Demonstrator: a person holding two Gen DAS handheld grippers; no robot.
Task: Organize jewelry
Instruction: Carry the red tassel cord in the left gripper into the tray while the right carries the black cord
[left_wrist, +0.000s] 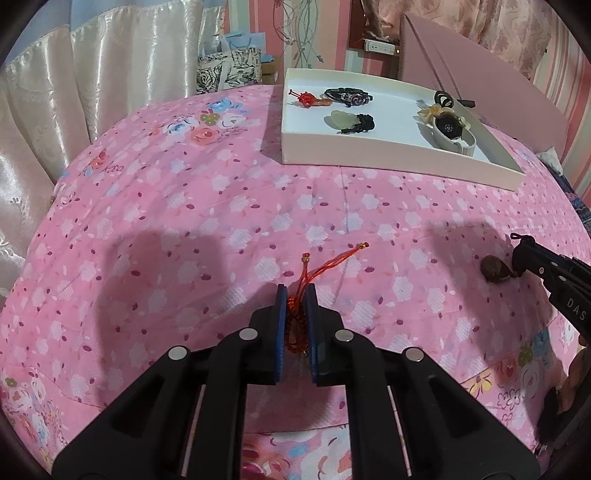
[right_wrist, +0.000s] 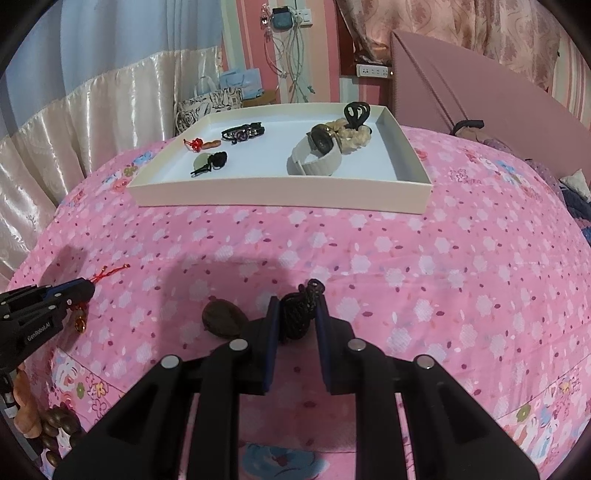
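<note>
My left gripper (left_wrist: 297, 291) is shut on a red cord bracelet (left_wrist: 295, 325), whose loose ends (left_wrist: 334, 260) trail forward over the pink bedspread. My right gripper (right_wrist: 297, 301) is shut on the black braided cord (right_wrist: 297, 314) of a brown pendant (right_wrist: 221, 317), which hangs to its left. In the left wrist view the right gripper (left_wrist: 517, 254) and pendant (left_wrist: 495, 269) show at the right. A white tray (right_wrist: 280, 194) ahead holds a red knot charm (right_wrist: 195, 144), a black bracelet (right_wrist: 242, 132), a jade pendant (right_wrist: 203, 160) and a white-strapped watch (right_wrist: 317, 151).
A pink headboard (right_wrist: 480, 96) stands behind the tray at right. Curtains (left_wrist: 92, 92) hang at the left past the bed edge. A black hair tie (right_wrist: 356, 110) and a cream scrunchie (right_wrist: 352, 136) lie at the tray's far corner. Brown beads (right_wrist: 59, 424) lie at lower left.
</note>
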